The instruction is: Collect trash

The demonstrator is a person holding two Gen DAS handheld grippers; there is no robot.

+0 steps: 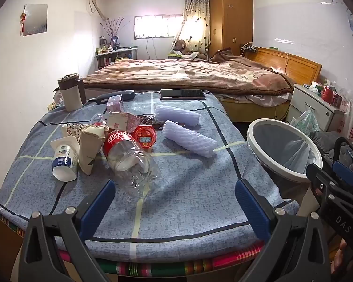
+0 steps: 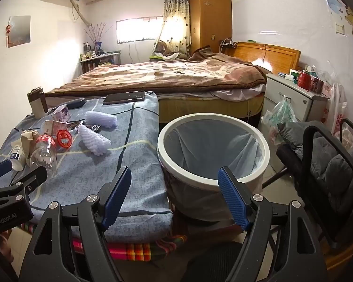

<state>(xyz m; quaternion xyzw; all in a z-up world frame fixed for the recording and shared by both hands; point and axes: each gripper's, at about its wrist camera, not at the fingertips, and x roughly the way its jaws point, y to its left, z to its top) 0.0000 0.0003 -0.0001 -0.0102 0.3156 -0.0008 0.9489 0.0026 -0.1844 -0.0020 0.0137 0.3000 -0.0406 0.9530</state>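
— Where are we, would you say?

— We are in a lived-in bedroom at home. We see a wide bed [image 1: 188, 75] under a brown blanket, with a wooden headboard [image 1: 287, 61], a tall wooden wardrobe [image 1: 230, 18] in the corner and a patterned curtain [image 1: 196, 16] drawn beside the barred window [image 1: 157, 26].

— Anything more homely?

— A teddy bear [image 1: 182, 47] sits past the bed, a white nightstand [image 2: 294, 96] holds small packets we cannot read, and a shelf [image 1: 113, 55] by the far wall carries what may be toiletries; the view is too small for us to be sure.
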